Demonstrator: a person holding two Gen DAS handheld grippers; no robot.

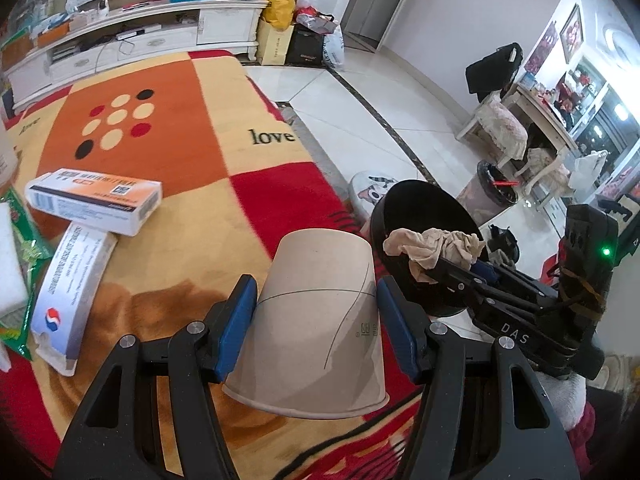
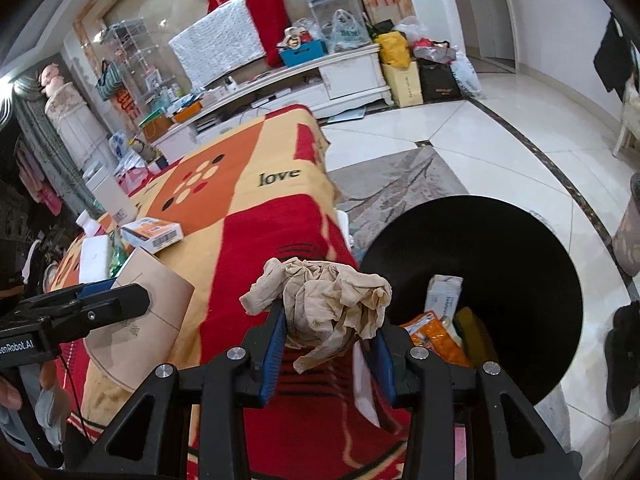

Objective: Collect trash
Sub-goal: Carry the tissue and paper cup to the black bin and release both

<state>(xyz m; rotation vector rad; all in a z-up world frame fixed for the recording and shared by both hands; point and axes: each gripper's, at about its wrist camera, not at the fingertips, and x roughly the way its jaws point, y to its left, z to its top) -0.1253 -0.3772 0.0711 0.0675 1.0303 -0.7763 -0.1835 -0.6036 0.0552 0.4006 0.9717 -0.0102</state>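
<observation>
A brown paper cup [image 1: 320, 320], upside down, sits between the blue pads of my left gripper [image 1: 316, 282], which is shut on it just above the patterned blanket [image 1: 180, 120]. My right gripper [image 2: 328, 320] is shut on a crumpled beige tissue [image 2: 328, 292] at the table's edge, beside the rim of a black bin [image 2: 500, 248]. The bin holds a white box [image 2: 442, 296] and an orange packet [image 2: 436, 336]. In the left wrist view the tissue [image 1: 436, 244] hangs over the bin [image 1: 424, 208] in the right gripper [image 1: 440, 268]. The right wrist view shows the cup [image 2: 148, 312] and left gripper [image 2: 120, 300] at the left.
Two medicine boxes [image 1: 96, 200] [image 1: 72, 292] and a green packet [image 1: 24, 248] lie on the blanket at the left. A second bin [image 1: 496, 188] stands on the tiled floor beyond. A white TV cabinet [image 1: 140, 36] lines the far wall.
</observation>
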